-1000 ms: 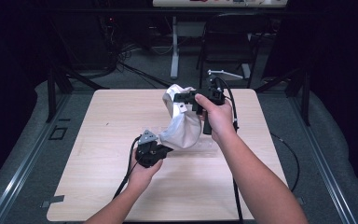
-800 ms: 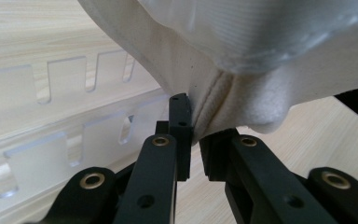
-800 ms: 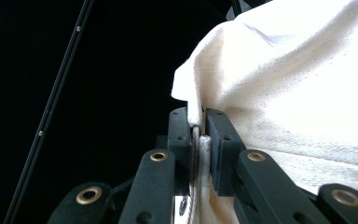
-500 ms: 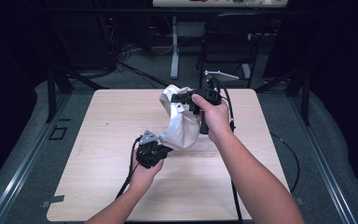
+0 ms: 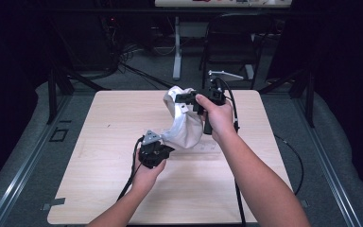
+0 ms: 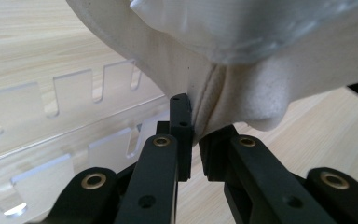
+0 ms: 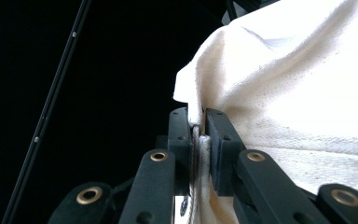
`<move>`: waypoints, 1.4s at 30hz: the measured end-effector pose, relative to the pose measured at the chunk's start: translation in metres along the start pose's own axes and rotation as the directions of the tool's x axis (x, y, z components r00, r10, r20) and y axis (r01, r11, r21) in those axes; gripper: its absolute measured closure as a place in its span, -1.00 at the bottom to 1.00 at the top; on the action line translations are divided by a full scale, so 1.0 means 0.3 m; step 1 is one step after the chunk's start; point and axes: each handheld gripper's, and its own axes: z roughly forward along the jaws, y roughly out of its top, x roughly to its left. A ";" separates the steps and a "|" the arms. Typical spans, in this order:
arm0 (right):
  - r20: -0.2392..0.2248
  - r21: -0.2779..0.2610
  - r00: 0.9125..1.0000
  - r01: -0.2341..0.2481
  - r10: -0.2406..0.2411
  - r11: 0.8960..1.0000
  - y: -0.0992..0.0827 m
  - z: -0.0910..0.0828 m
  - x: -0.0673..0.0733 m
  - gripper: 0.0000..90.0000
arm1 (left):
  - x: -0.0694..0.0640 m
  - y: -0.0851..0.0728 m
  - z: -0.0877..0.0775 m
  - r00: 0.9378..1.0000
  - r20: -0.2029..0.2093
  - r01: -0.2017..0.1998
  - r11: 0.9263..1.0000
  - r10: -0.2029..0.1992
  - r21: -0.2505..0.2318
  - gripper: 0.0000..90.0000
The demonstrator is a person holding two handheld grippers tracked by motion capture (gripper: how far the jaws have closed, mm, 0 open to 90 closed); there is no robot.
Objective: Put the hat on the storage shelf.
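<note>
A white cloth [image 5: 184, 125] hangs stretched between both grippers above the wooden table [image 5: 104, 123]. My left gripper [image 5: 163, 144] is low near the table's middle and shut on the cloth's lower edge; in the left gripper view the cloth [image 6: 242, 88] is pinched between the black jaws of that gripper [image 6: 195, 140]. My right gripper [image 5: 182, 99] is held higher and farther back, shut on the cloth's upper edge. In the right gripper view the cloth [image 7: 298, 102] has a hem clamped in the jaws of that gripper [image 7: 198, 135].
A clear acrylic piece with notched slots [image 6: 65, 121] lies flat on the table under the cloth, also faintly seen as the acrylic piece [image 5: 203, 149]. Cables trail from both grippers toward the near edge. A dark chair [image 5: 231, 42] and desk legs stand behind the table.
The right hand with the cloth's upper edge has shifted slightly left and back. The left hand has stayed put.
</note>
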 end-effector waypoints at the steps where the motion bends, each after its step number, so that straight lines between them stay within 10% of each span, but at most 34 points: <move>1: -0.001 0.002 1.000 0.000 0.000 1.000 -0.002 0.002 0.000 0.81 | 0.000 0.000 0.000 1.000 0.000 0.000 1.000 0.000 0.000 0.90; 21: 0.018 -0.010 1.000 -0.019 0.019 1.000 -0.013 -0.022 -0.055 0.81 | -0.014 -0.013 0.049 0.999 -0.037 -0.027 0.993 0.031 0.111 0.90; 42: 0.083 -0.032 0.996 -0.032 0.034 0.999 -0.012 -0.044 -0.103 0.81 | -0.030 0.007 0.080 0.995 -0.073 -0.046 0.963 0.068 0.264 0.88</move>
